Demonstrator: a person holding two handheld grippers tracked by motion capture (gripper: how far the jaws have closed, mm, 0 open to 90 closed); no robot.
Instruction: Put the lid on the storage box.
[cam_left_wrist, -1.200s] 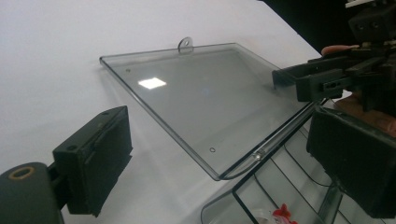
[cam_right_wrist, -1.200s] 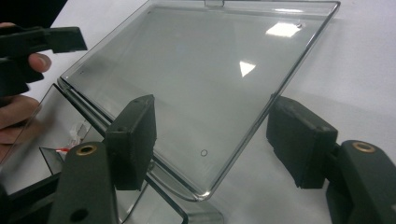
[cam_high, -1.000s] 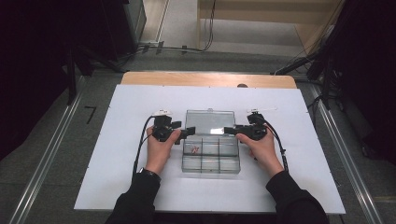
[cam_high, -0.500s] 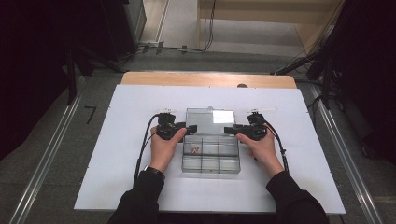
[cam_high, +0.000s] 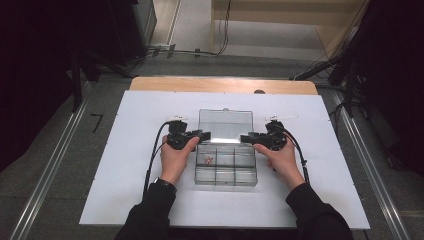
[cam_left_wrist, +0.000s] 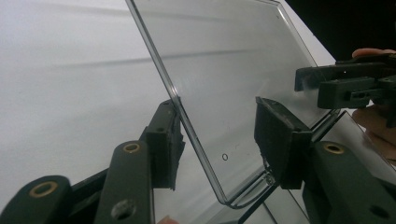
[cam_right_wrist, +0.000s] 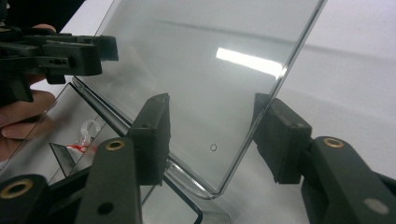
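The clear plastic organiser box (cam_high: 226, 167) sits in the middle of the white mat (cam_high: 125, 165) that covers the table, with its hinged lid (cam_high: 225, 125) swung up and leaning away from us. We count one box, one lid and one mat. The box stays flat on the mat while we work on the lid alone, so its divided tray remains level and its contents stay put.

We hold two grippers, one in each hand, brought in from opposite sides so that the wide lid is taken evenly at both side edges rather than twisted from one corner. The left gripper (cam_high: 192, 136) straddles the lid's left edge near the hinge; in the left gripper view (cam_left_wrist: 217, 140) its jaws have just been closing, with the edge between them. One pad lies against or just beside the edge and the other stands apart, so the grip is not yet made. The right gripper (cam_high: 252, 138) mirrors it on the right edge; in the right gripper view (cam_right_wrist: 212, 135) its jaws have also been closing around the lid, with gaps showing on both sides of the plastic.

The tray shows six compartments in two rows of three. In the left compartment of the far row lies one small red and clear item (cam_high: 208, 160); we cannot tell what it is.
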